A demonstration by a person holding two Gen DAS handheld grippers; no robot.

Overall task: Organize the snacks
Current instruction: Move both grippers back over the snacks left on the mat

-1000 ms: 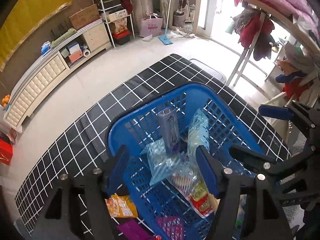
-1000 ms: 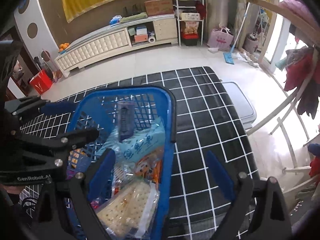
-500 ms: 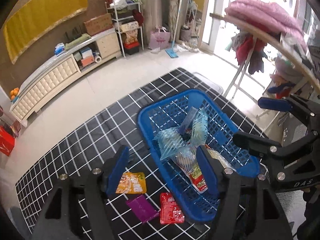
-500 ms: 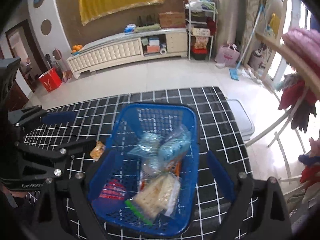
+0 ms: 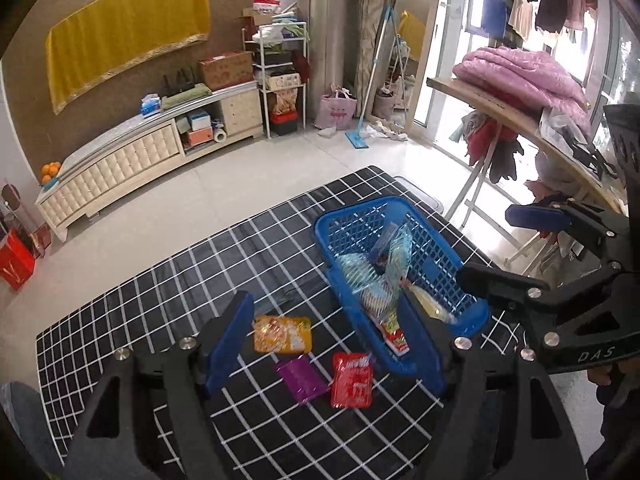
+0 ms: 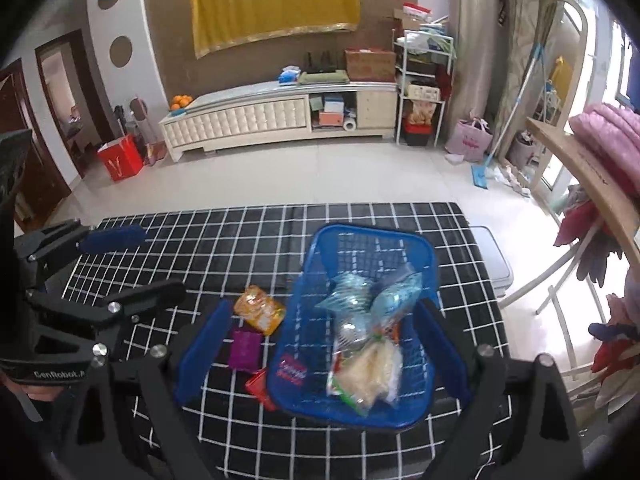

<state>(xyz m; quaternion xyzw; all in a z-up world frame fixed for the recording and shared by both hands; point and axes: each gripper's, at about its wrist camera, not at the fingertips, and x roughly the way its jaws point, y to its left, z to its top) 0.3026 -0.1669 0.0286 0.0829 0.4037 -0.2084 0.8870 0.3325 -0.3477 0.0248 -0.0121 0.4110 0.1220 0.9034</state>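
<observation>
Both claws now stand higher and farther back from the blue basket (image 5: 394,240) than one second ago, so the basket looks smaller and more of the black checked surface (image 5: 192,280) is in view.

The left claw (image 5: 326,344) is over the near part of the surface; its jaws are wide and are opening a little more, with nothing held between them. The right claw (image 6: 324,346) is also wide apart and empty, with the basket seen between its blue fingers (image 6: 204,344).

The basket stands on the right part of the surface and holds several snacks: light blue packets (image 6: 352,300), a pale cracker pack (image 6: 368,372) and a red and green packet (image 5: 394,334), all piled loosely.

Three snacks lie flat on the surface just left of the basket. The orange packet (image 5: 283,334) is farthest from the basket. The purple packet (image 5: 301,378) is near it, closer to the camera. The red packet (image 5: 352,380) lies just beside the basket's near corner.
</observation>
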